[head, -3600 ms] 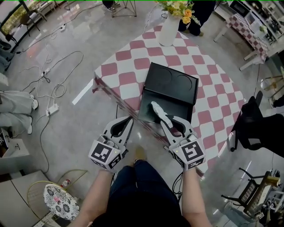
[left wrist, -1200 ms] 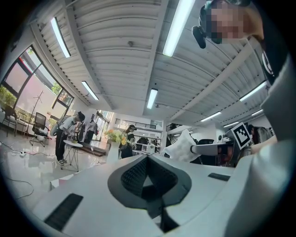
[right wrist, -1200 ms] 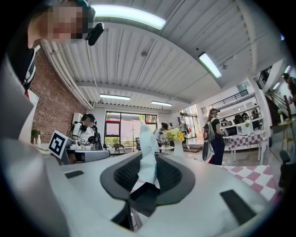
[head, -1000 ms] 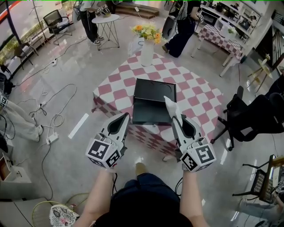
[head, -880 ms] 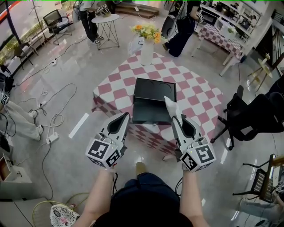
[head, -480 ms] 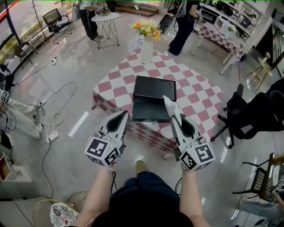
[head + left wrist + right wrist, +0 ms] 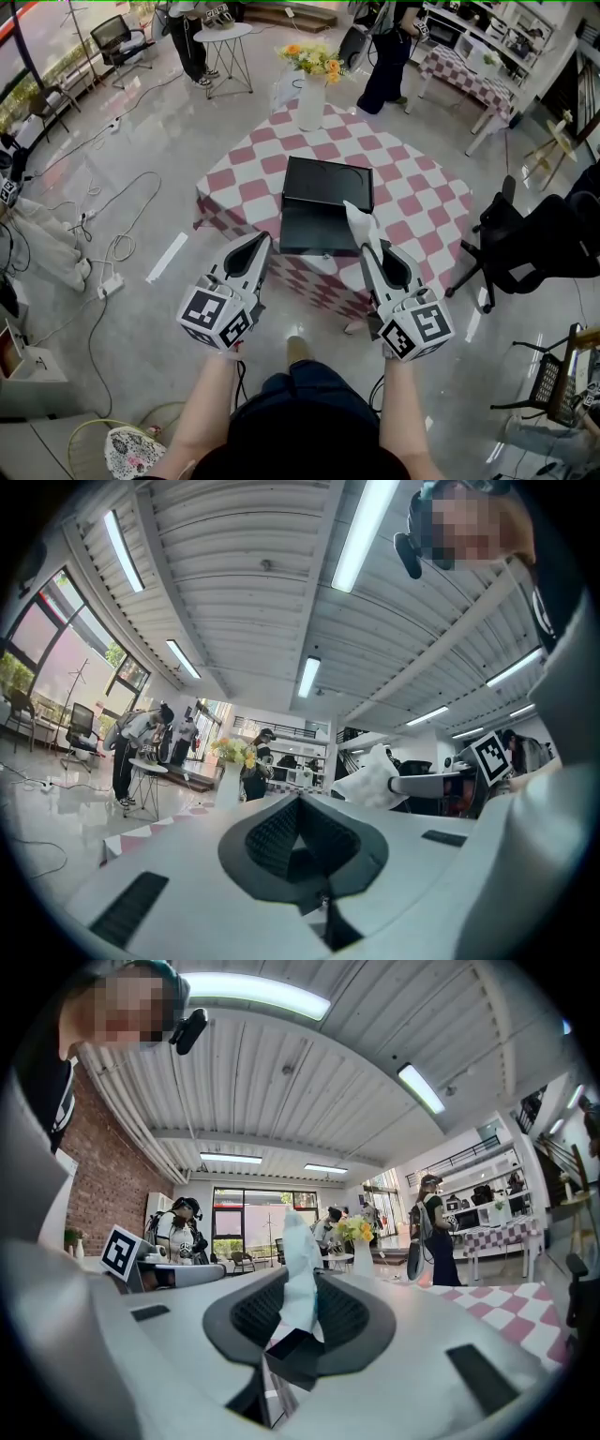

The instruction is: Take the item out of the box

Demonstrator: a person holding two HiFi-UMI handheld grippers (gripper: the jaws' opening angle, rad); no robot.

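Observation:
A black box [image 7: 322, 206] lies open on the red-and-white checked table [image 7: 412, 192], its lid folded back. I stand off from the table with both grippers raised in front of it. My right gripper [image 7: 360, 234] is shut on a white, soft, crumpled item [image 7: 357, 219] that sticks up past its fingertips, well above the box. The right gripper view shows the same white item [image 7: 300, 1258] pinched between the jaws. My left gripper [image 7: 262, 241] is shut and holds nothing. From the left gripper view, the white item [image 7: 371, 779] shows off to the right.
A white vase of yellow flowers [image 7: 310, 86] stands at the table's far corner. A black chair [image 7: 530, 246] is to the right, and cables [image 7: 108, 246] trail over the floor at the left. People stand near a small round table [image 7: 223, 36] at the back.
Since the earliest frame I have backed away from the table with the white item lifted out of the box. Over the last second both grippers barely moved.

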